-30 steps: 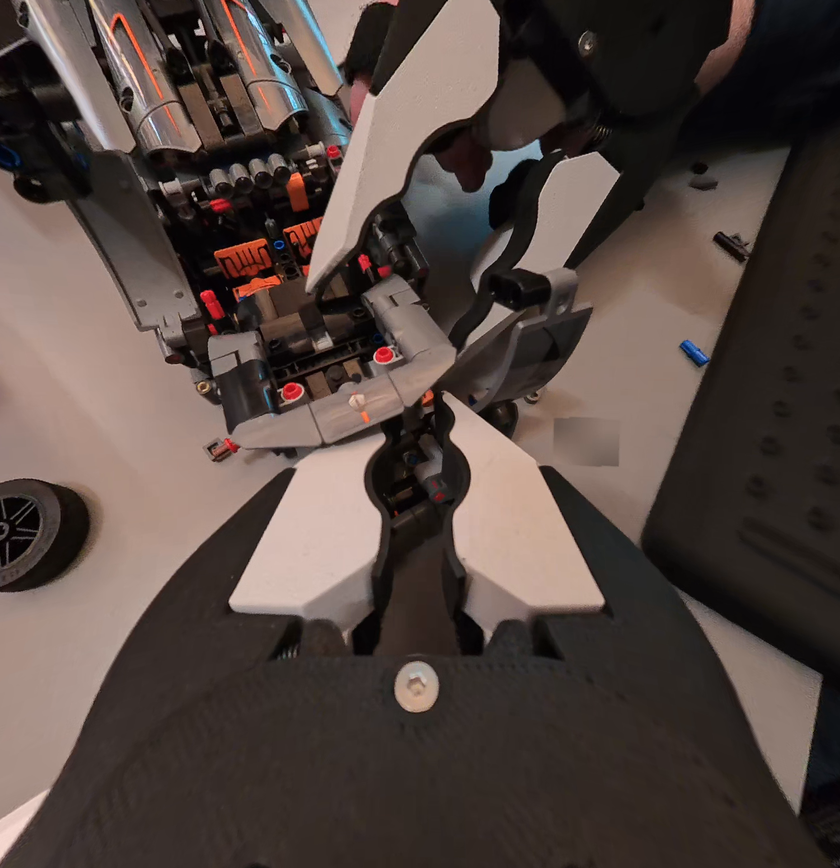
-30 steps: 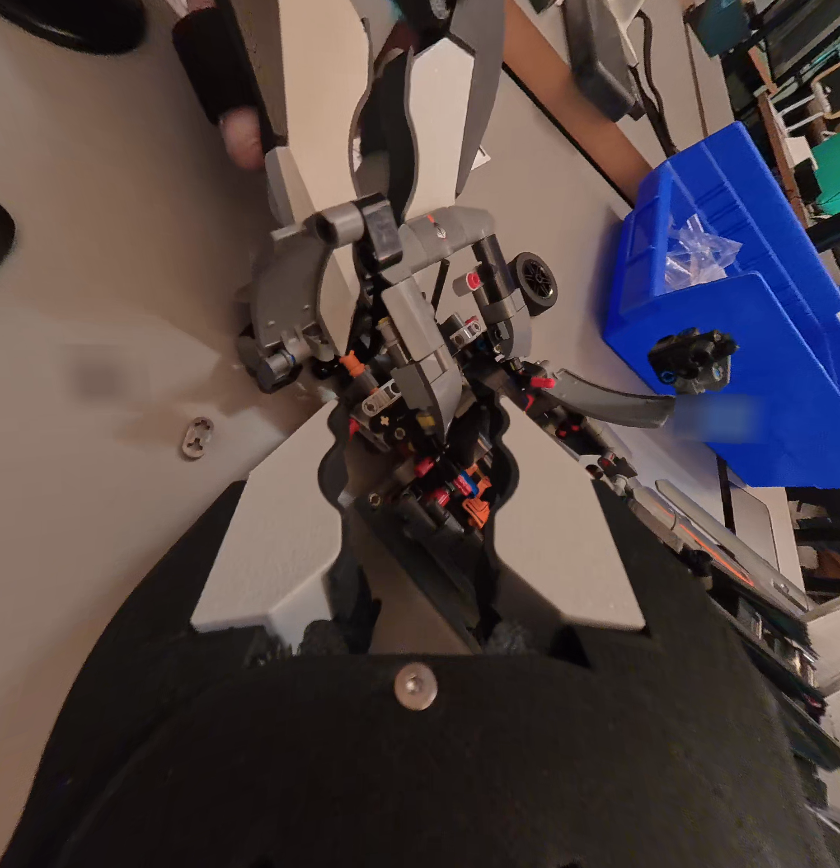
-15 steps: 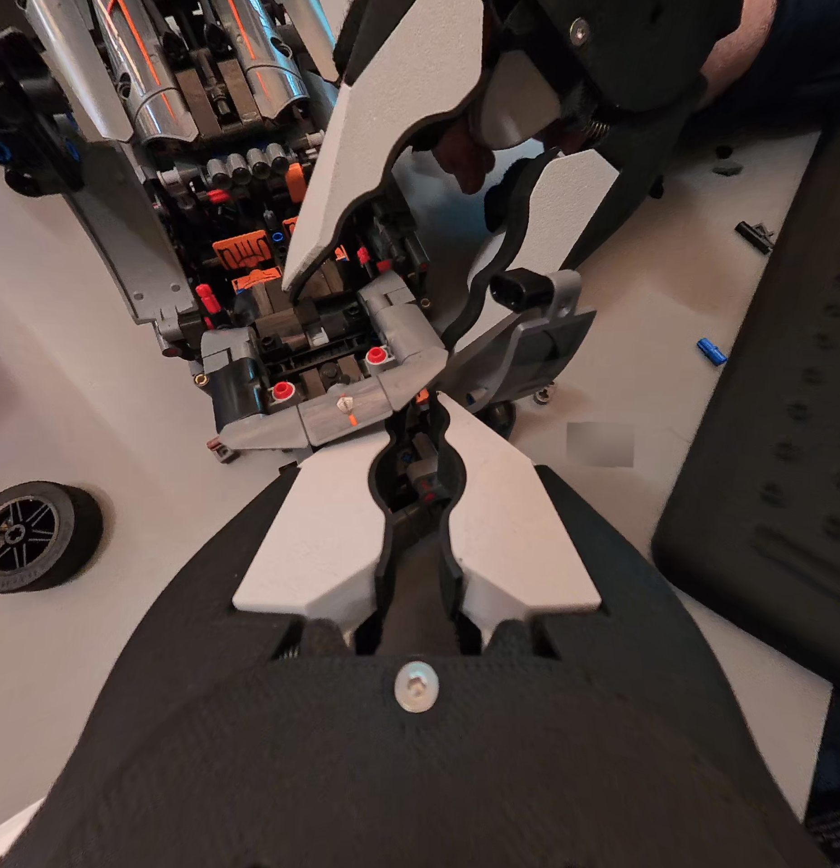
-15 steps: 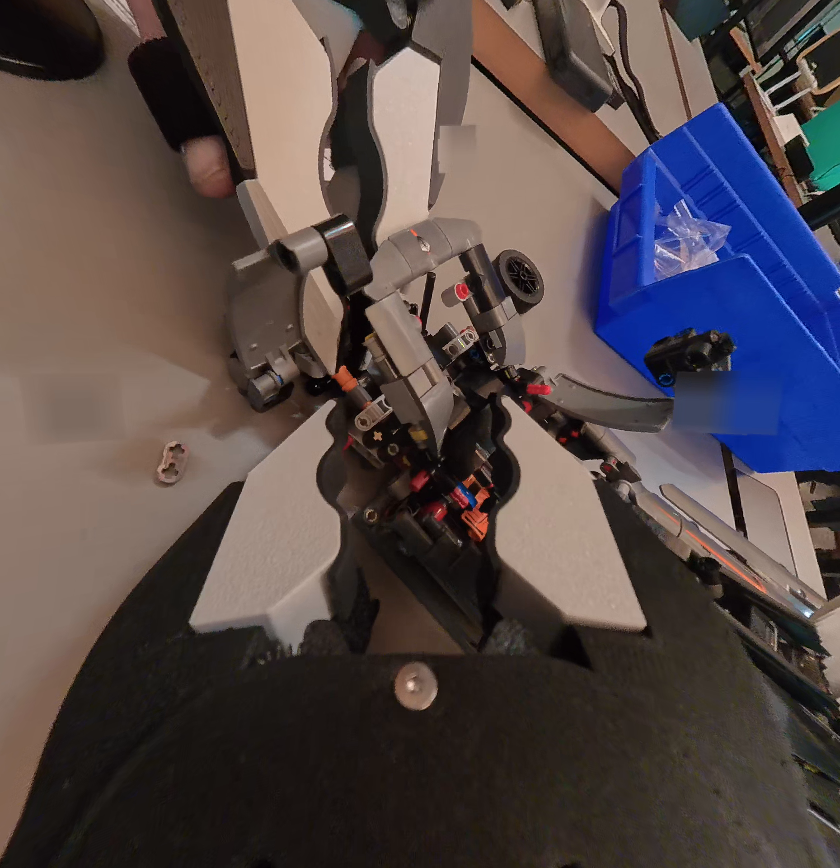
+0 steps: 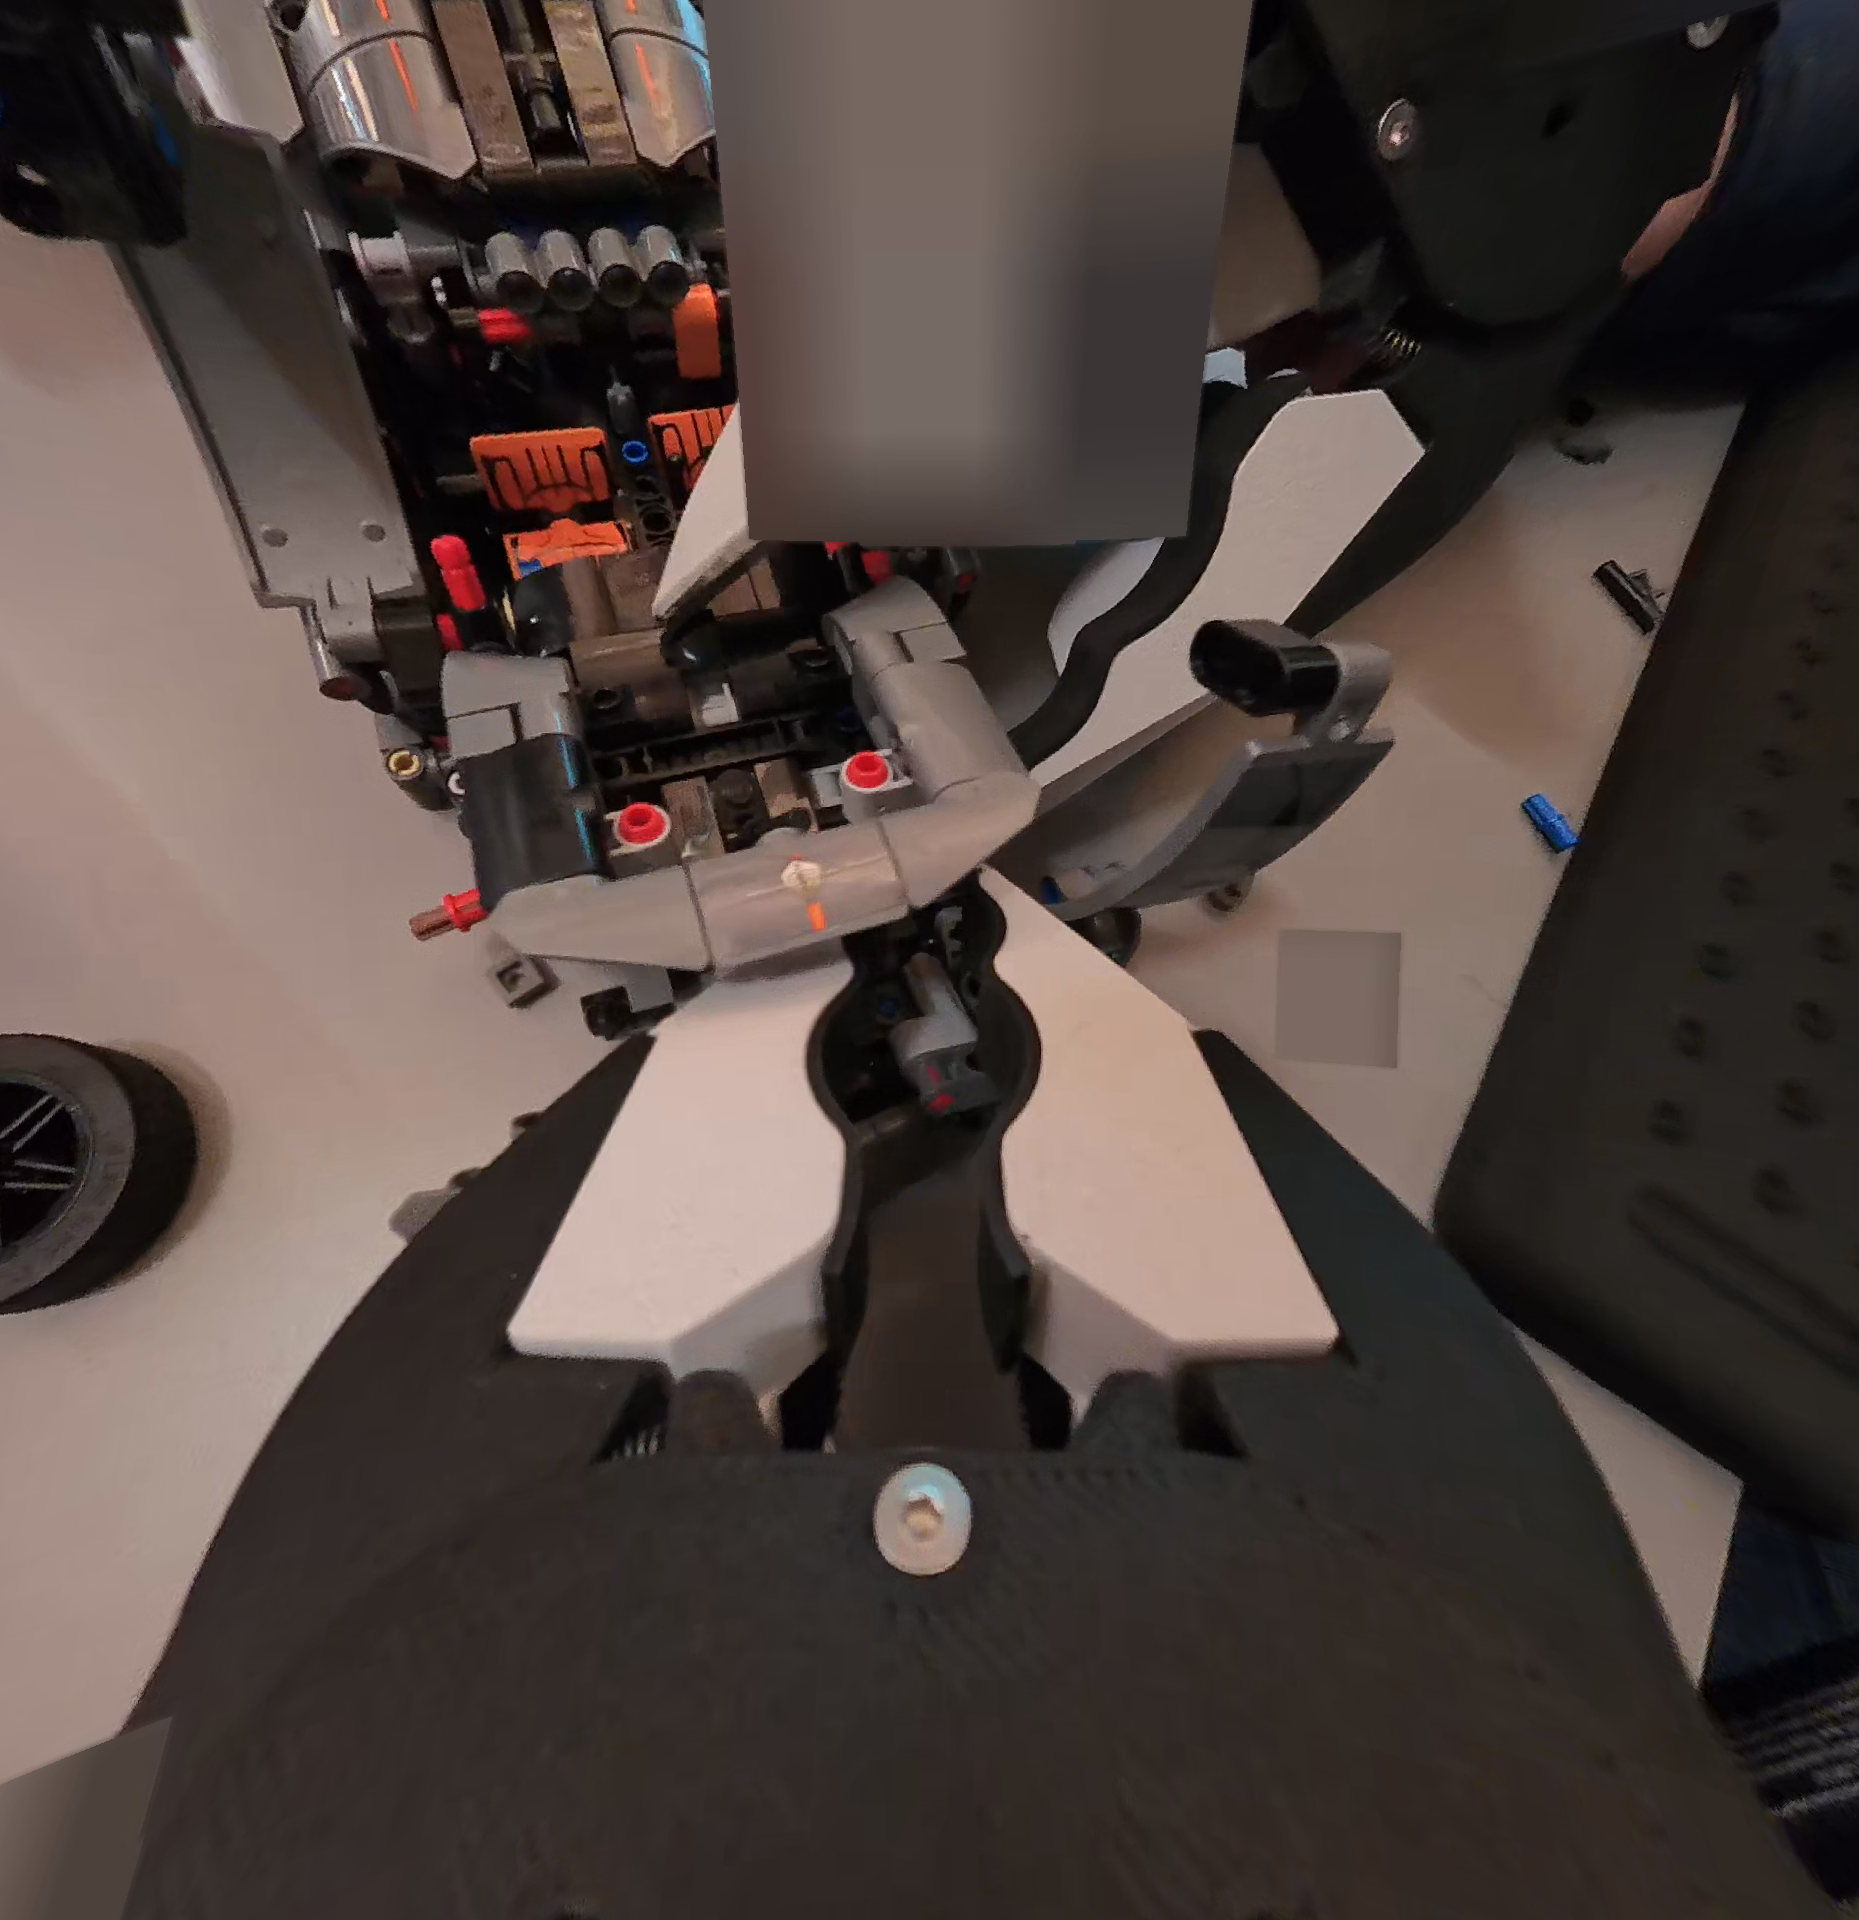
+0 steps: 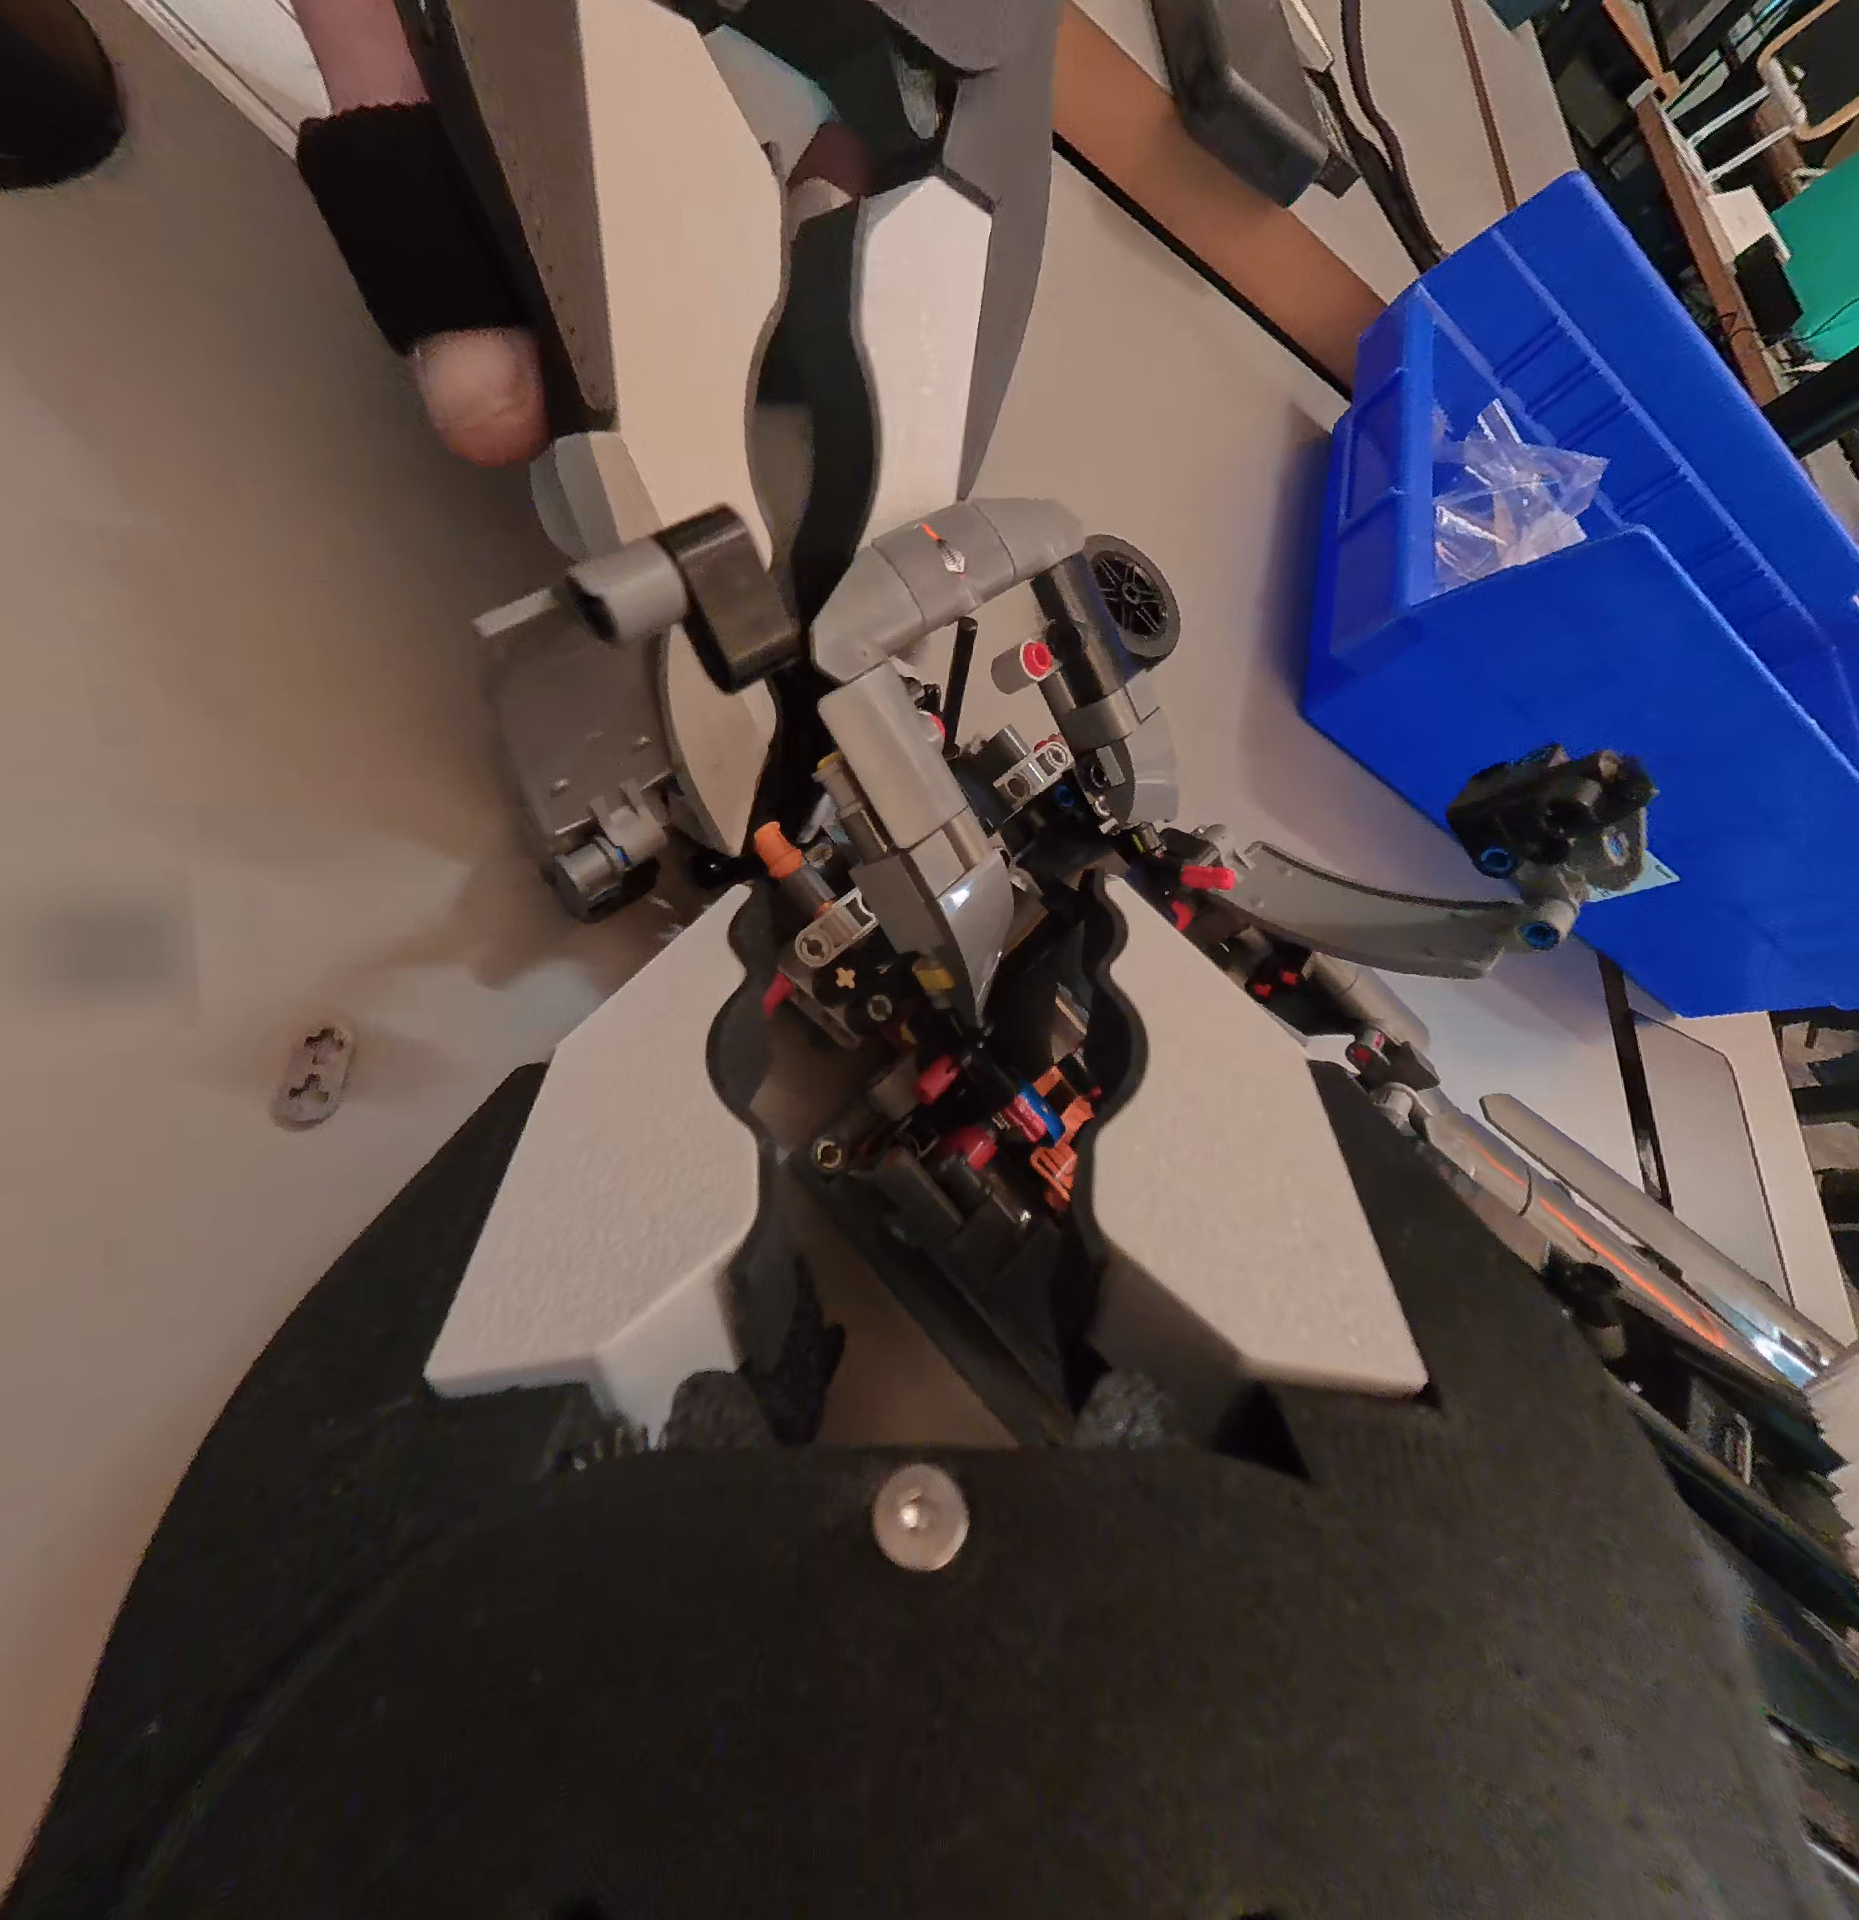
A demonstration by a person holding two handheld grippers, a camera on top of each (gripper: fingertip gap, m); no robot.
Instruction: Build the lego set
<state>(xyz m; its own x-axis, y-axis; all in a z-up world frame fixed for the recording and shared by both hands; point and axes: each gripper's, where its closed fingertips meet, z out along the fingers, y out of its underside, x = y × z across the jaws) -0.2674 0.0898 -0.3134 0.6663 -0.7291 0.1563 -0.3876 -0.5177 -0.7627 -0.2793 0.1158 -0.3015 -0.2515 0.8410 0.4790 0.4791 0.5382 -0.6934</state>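
Note:
The grey lego car [image 5: 800,883], with a black and orange interior, lies on the white table [image 5: 177,831]. My left gripper [image 5: 925,935] is shut on the car's front end, where a grey piece with a red pin sits between the jaws. My right gripper [image 6: 925,904] is shut on the car's [image 6: 904,790] middle. Its fingers [image 5: 1299,478] reach in from the top of the left wrist view. The left gripper's fingers [image 6: 676,208] show at the top of the right wrist view. A grey fender piece [image 5: 1278,748] with a black connector sits beside the car; I cannot tell whether it is attached.
A loose black wheel [image 5: 31,1174] lies at the left. A black mat [image 5: 1683,935] borders the right, with a blue pin [image 5: 1548,821] near it. A blue bin [image 6: 1579,675] stands beyond the car. A grey link [image 6: 312,1070] lies on the table. A gloved finger [image 6: 468,395] rests on the left gripper. My left gripper's tips are some 7 cm from the grey link [image 6: 312,1070].
Both grippers keep their hold. The car has turned slightly and now sits squarer to the left wrist view. The right gripper has shifted a little along the car.

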